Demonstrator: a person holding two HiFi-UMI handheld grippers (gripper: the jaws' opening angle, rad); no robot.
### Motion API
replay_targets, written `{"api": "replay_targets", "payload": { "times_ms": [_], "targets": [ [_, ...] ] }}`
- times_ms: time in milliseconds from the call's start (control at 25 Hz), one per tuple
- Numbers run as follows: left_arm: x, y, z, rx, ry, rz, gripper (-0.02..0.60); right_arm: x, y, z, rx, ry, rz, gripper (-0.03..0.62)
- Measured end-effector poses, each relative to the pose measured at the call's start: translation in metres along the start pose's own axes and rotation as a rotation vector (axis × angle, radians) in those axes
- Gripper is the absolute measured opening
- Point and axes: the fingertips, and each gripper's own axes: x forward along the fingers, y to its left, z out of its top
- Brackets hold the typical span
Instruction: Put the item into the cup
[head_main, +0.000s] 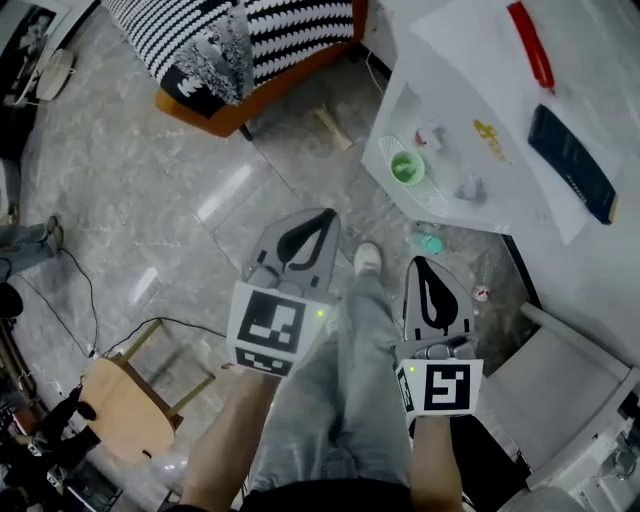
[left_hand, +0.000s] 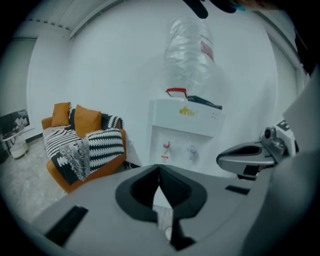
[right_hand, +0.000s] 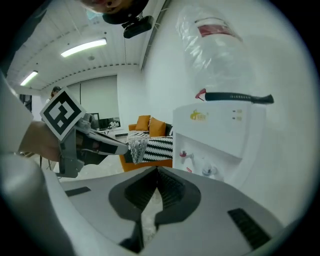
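The person wears faded grey-blue jeans and a white shoe. The left tool and right tool are pale grey tapering shells with black ribbed inner pads. The left cube and right cube are white with black square markers, each beside a small green light.

The water dispenser occupies the upper right of the head view. The cup stands on its ledge near the left edge, and a flat item lies on its top, to the right of the cup. On the floor, the sofa stands left of the dispenser and the stool at lower left. The left gripper and right gripper hang side by side below the ledge.
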Motion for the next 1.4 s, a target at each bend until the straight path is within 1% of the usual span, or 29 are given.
{"api": "replay_targets", "payload": {
  "times_ms": [160,280,360,640,800,960,1120,1200,1400],
  "targets": [
    [-0.05,0.003,0.035,-0.068,-0.069,0.046,0.014,-0.032,0.019,0.039,-0.007,-0.029,-0.003,0.011],
    [-0.078,-0.001,0.071,-0.064,-0.141,0.061,0.014,-0.051,0.027,0.073,-0.012,-0.078,-0.011,0.011],
    [-0.099,-0.011,0.089,-0.07,-0.171,0.061,0.014,-0.068,0.03,0.094,-0.021,-0.096,-0.014,0.011],
    [-0.168,-0.032,0.146,-0.061,-0.24,0.064,0.014,-0.118,0.037,0.167,-0.025,-0.204,-0.034,0.011],
    [-0.202,-0.04,0.172,-0.06,-0.279,0.07,0.014,-0.144,0.046,0.209,-0.056,-0.274,-0.012,0.011],
    [-0.233,-0.052,0.195,-0.054,-0.336,0.075,0.014,-0.169,0.069,0.233,-0.091,-0.322,0.039,0.011],
    [-0.255,-0.065,0.209,-0.047,-0.373,0.074,0.014,-0.187,0.084,0.252,-0.101,-0.357,0.053,0.011],
    [-0.264,-0.073,0.213,-0.043,-0.39,0.072,0.014,-0.195,0.087,0.259,-0.097,-0.366,0.046,0.011],
    [-0.282,-0.091,0.226,-0.021,-0.45,0.074,0.014,-0.21,0.085,0.275,-0.092,-0.383,-0.005,0.011]
  ]
}}
